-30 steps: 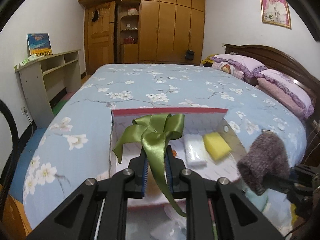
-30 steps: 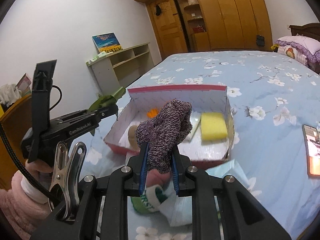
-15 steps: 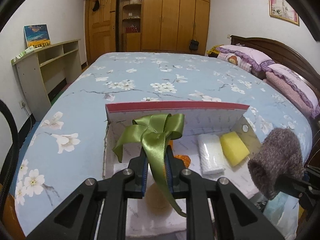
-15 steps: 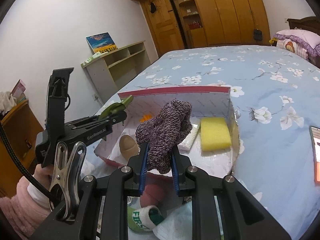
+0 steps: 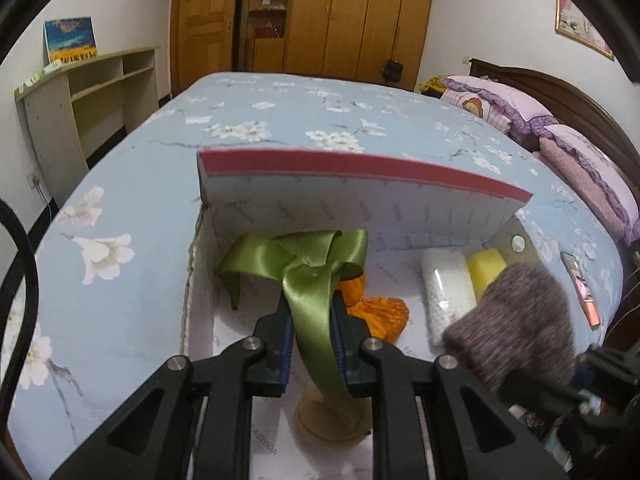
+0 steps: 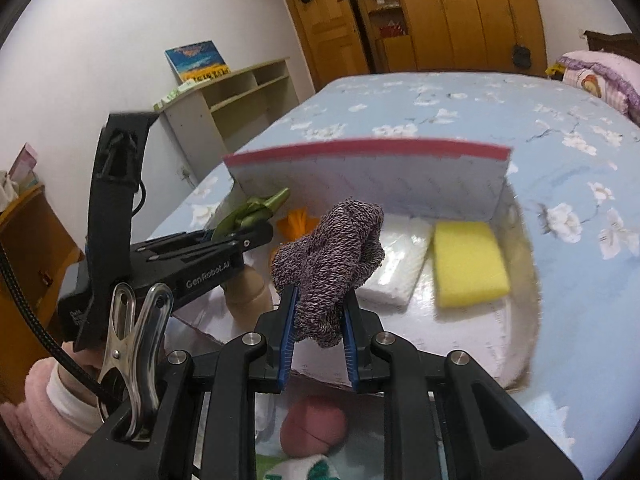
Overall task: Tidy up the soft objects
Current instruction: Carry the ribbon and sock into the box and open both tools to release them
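Both grippers are closed on their loads above the box (image 5: 360, 172) on the bed (image 5: 280, 120): left gripper (image 5: 310, 344) pinches a green ribbon (image 5: 304, 264) by its tail, right gripper (image 6: 318, 316) clamps a knitted sock (image 6: 328, 264) near its lower end. The ribbon hangs over the box's left half, just above an orange cloth (image 5: 376, 308) and a tan wooden piece (image 5: 328, 416); the sock hovers near the front edge, with a white pad (image 6: 396, 268) and yellow sponge (image 6: 468, 264) lying side by side at the back right. Both loads look light and limp. The satin ribbon seems slippery, so a hold at the knot would be surer than the tail; the sock looks grippy and squashy, so it should drop cleanly wherever it is released.
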Demonstrator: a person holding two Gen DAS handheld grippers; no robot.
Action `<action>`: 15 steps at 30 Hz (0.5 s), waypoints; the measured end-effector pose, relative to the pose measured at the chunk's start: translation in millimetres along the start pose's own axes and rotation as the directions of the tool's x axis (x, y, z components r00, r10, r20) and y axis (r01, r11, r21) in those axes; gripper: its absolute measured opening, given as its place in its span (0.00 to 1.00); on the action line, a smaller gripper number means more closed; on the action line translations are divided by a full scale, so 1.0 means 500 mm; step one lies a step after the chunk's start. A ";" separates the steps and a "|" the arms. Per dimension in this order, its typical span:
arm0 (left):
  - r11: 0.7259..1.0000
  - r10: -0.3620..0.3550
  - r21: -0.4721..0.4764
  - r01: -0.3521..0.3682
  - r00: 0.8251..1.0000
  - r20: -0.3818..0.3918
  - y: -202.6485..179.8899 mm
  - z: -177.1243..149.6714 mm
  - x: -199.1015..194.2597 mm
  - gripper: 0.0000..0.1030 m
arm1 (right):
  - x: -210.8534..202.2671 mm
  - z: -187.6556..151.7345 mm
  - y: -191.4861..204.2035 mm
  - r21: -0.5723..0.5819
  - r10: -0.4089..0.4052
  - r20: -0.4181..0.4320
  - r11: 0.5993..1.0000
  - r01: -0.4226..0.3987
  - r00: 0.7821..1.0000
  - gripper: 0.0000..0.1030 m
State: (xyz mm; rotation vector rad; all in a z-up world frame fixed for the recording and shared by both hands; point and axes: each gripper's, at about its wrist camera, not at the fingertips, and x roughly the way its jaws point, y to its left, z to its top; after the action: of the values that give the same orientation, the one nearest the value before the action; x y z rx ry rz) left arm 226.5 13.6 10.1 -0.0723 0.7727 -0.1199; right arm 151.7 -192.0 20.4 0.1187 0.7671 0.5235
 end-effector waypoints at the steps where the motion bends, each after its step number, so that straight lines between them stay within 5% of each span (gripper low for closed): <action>1: 1.000 0.002 -0.005 -0.002 1.000 -0.003 0.003 -0.001 0.004 0.15 | 0.009 -0.002 0.001 -0.001 0.006 -0.010 1.000 -0.006 1.000 0.21; 6: 1.000 0.010 0.001 -0.010 1.000 0.012 0.004 -0.002 0.007 0.19 | 0.044 -0.012 0.006 -0.011 0.014 -0.045 1.000 -0.014 0.999 0.21; 11: 1.000 0.023 -0.002 -0.023 0.999 0.029 0.000 -0.005 0.001 0.45 | 0.061 -0.017 0.009 -0.026 0.014 -0.066 1.000 -0.015 0.998 0.22; 15: 0.999 0.034 -0.032 -0.033 0.999 0.024 0.011 -0.001 -0.007 0.46 | 0.068 -0.016 0.015 -0.037 0.005 -0.071 0.999 -0.008 0.997 0.23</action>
State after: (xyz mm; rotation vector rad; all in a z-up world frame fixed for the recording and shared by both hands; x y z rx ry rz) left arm 223.9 19.5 11.7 -0.0909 0.7515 -0.0746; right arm 163.3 -169.5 -4.7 0.0682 0.8256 0.5503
